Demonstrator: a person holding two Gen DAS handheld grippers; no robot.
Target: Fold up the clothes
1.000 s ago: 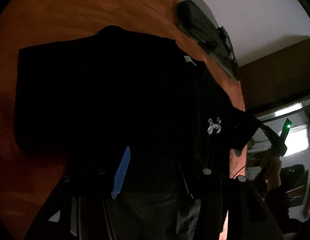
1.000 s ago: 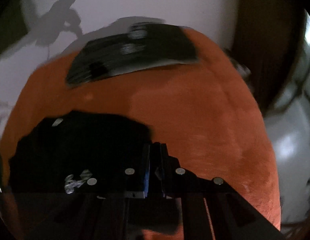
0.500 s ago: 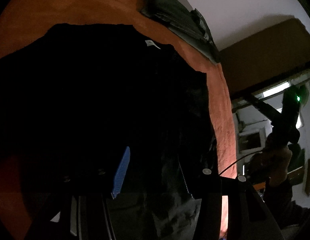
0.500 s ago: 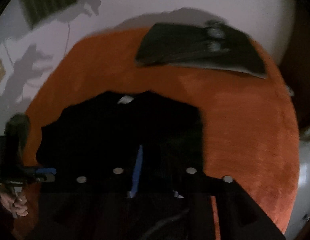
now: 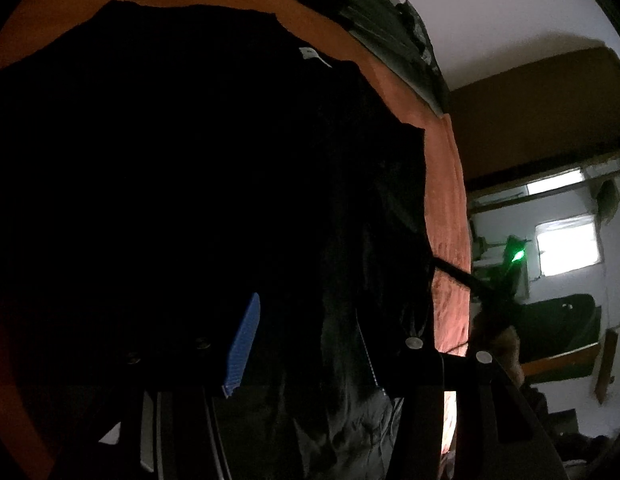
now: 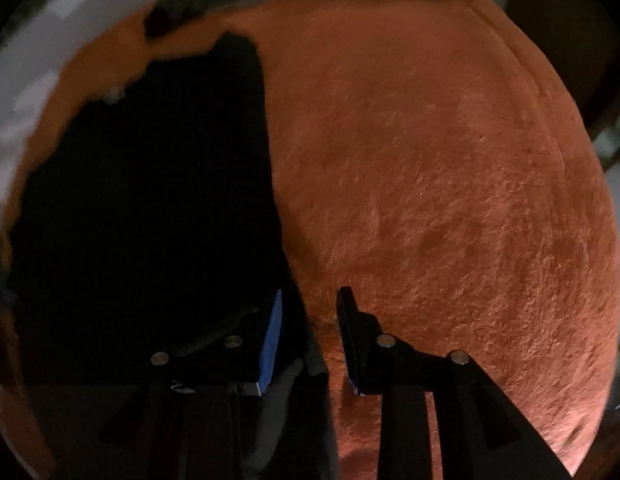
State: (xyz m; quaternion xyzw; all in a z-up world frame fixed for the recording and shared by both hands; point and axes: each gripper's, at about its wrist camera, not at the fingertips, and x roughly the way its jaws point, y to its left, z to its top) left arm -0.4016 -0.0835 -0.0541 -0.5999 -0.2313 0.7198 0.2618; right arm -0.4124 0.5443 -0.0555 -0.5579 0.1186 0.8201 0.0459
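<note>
Lying on the orange bed (image 6: 450, 168), the black shirt (image 5: 170, 180) fills the left view, cloth bunched between the left gripper's (image 5: 306, 344) spread fingers; whether gripped, unclear. Right gripper (image 6: 310, 332) released beside its edge.

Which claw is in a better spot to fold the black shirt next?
Probably the left claw: the black shirt lies right between its fingers. The right claw is open at the shirt's edge, mostly over the orange blanket.

Orange blanket (image 6: 450, 180) bare right of black shirt (image 6: 150, 200); folded pile (image 5: 382, 32) blocks far edge.
</note>
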